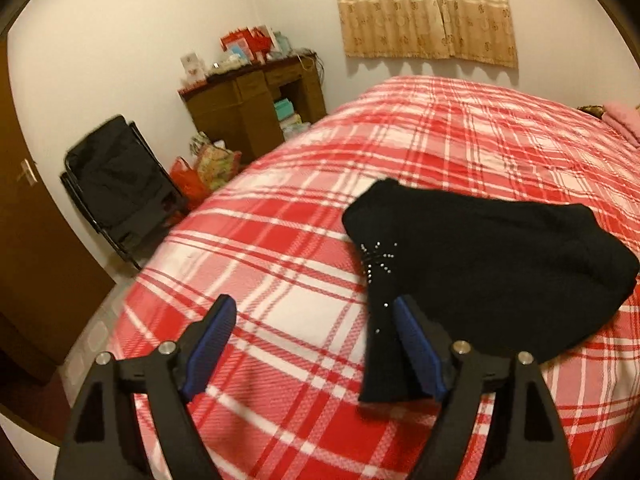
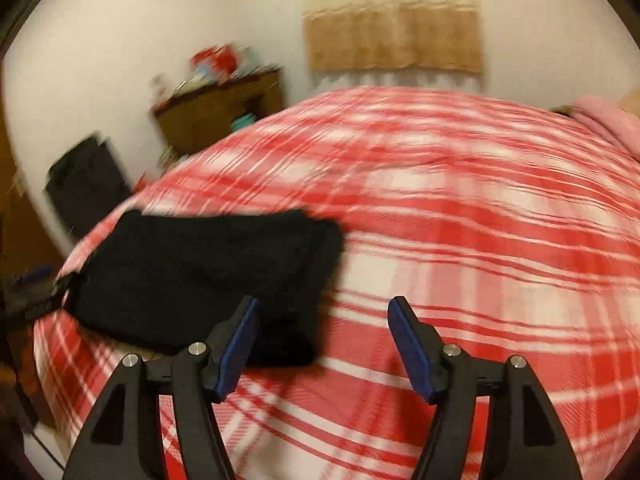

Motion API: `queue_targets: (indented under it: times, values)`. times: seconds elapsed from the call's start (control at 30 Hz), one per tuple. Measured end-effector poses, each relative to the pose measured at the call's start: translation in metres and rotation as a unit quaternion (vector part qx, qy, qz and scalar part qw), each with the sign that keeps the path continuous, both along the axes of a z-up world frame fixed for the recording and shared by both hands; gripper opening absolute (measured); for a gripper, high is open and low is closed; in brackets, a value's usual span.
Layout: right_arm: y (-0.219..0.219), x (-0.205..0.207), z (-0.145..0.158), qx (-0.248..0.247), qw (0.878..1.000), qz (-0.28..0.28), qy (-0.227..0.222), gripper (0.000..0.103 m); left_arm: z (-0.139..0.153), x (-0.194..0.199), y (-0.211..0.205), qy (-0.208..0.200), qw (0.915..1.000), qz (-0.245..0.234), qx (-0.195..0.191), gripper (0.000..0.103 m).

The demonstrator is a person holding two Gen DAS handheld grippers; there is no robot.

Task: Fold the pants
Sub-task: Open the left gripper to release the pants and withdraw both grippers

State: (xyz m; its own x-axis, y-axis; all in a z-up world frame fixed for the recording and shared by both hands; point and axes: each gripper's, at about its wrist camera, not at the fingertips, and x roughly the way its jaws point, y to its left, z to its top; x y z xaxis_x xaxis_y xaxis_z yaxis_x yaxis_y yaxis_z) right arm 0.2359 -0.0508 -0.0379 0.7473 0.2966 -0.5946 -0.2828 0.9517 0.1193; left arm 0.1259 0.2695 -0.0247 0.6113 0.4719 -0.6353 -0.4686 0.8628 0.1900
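The black pants (image 1: pixel 492 268) lie folded in a compact bundle on the red and white plaid bedspread (image 1: pixel 280 240), with small rhinestones on the left part. My left gripper (image 1: pixel 316 312) is open and empty, above the bed; its right finger sits at the bundle's near left edge. In the right wrist view the pants (image 2: pixel 200 276) lie at the left on the bedspread (image 2: pixel 460 220). My right gripper (image 2: pixel 324 312) is open and empty, just right of the bundle's near corner. The right wrist view is blurred.
A wooden desk (image 1: pixel 256 108) with boxes and bags stands against the far wall. A black folding chair (image 1: pixel 116 196) and bags sit on the floor left of the bed. A beige curtain (image 1: pixel 428 8) hangs behind the bed. A pink pillow (image 1: pixel 620 120) lies at the far right.
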Motion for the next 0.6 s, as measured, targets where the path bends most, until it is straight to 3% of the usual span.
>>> queue_targets:
  times: [0.07, 0.1, 0.17, 0.3, 0.47, 0.53, 0.6]
  values:
    - [0.007, -0.008, 0.011, -0.021, 0.999, -0.003, -0.024, 0.064, 0.006, -0.002, -0.009, -0.01, 0.9999, -0.009, 0.008, 0.083]
    - [0.017, -0.013, 0.017, -0.032, 0.999, 0.01, -0.036, 0.046, 0.009, -0.002, -0.015, -0.015, 0.9998, -0.014, 0.009, 0.083]
    - [0.038, -0.017, 0.02, -0.057, 0.997, 0.038, -0.04, 0.028, 0.011, 0.0, -0.027, -0.022, 0.9994, -0.026, 0.007, 0.083]
    - [0.069, -0.017, 0.006, -0.085, 0.993, 0.068, -0.042, 0.028, -0.005, 0.016, -0.04, 0.006, 0.9996, -0.026, -0.012, 0.083]
    - [0.067, 0.006, -0.038, -0.076, 0.995, 0.049, 0.04, 0.028, -0.029, 0.023, -0.04, 0.027, 0.999, -0.015, -0.032, 0.084]
    - [0.059, 0.008, -0.04, -0.051, 0.997, 0.05, 0.036, 0.028, -0.031, 0.024, -0.04, 0.023, 0.9989, -0.016, -0.037, 0.085]
    - [0.062, 0.007, -0.041, -0.061, 0.996, 0.05, 0.034, 0.028, -0.032, 0.023, -0.041, 0.024, 0.9991, -0.013, -0.033, 0.09]
